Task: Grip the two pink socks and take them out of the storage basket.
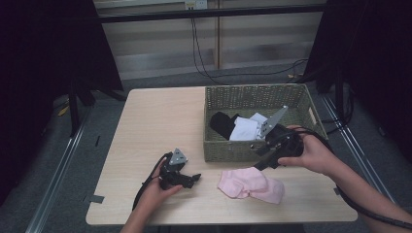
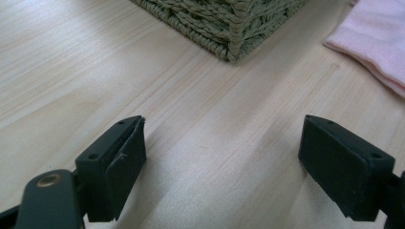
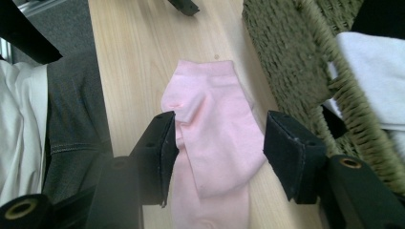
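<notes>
A pink sock (image 1: 251, 185) lies flat on the wooden table (image 1: 155, 126) in front of a woven basket (image 1: 228, 148). My right gripper (image 1: 262, 161) hangs open just above the sock's right end, next to the basket's front wall; in the right gripper view the pink sock (image 3: 215, 138) lies below and between the spread jaws. My left gripper (image 1: 194, 177) rests low on the table left of the sock, open with nothing between its fingers (image 2: 119, 162). The basket corner (image 2: 229, 24) and the sock's edge (image 2: 372, 43) lie ahead of it.
Inside the basket lie a white cloth (image 1: 245, 128) and a black one (image 1: 222, 124). The table's front edge runs close below the sock. The person's lap (image 3: 71, 124) sits at that edge. Bare wood stretches left of the basket.
</notes>
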{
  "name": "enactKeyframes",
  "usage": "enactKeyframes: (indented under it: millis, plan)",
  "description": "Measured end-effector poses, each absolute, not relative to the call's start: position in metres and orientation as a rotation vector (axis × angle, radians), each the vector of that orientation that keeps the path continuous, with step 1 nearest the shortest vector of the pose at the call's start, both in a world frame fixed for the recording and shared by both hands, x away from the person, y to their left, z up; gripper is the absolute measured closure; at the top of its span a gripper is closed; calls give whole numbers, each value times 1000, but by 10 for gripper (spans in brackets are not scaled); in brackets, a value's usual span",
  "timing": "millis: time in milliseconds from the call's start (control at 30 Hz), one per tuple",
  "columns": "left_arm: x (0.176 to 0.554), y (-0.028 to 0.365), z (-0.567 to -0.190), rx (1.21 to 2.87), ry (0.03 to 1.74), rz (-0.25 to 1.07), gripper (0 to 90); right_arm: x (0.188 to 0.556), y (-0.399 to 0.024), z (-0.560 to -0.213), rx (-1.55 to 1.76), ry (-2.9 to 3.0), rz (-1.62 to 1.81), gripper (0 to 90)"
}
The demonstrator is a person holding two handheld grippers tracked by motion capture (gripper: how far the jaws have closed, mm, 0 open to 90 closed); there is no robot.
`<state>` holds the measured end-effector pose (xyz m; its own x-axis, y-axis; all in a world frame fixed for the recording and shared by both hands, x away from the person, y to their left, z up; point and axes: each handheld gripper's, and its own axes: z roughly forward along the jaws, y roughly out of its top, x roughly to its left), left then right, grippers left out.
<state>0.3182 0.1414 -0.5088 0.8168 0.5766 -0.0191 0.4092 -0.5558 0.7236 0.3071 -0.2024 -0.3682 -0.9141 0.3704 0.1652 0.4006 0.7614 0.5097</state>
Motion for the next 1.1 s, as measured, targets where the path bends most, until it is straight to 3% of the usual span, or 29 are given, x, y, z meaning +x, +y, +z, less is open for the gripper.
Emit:
enactKeyframes:
  millis: [500,1100]
  plan:
    - [318,141,-509,2237,720,283,159,302,-216,-401,-702,-2923,-833,354]
    - [318,141,-509,2235,721,283,159,295,-225,-451,-745,-2924,-861,313]
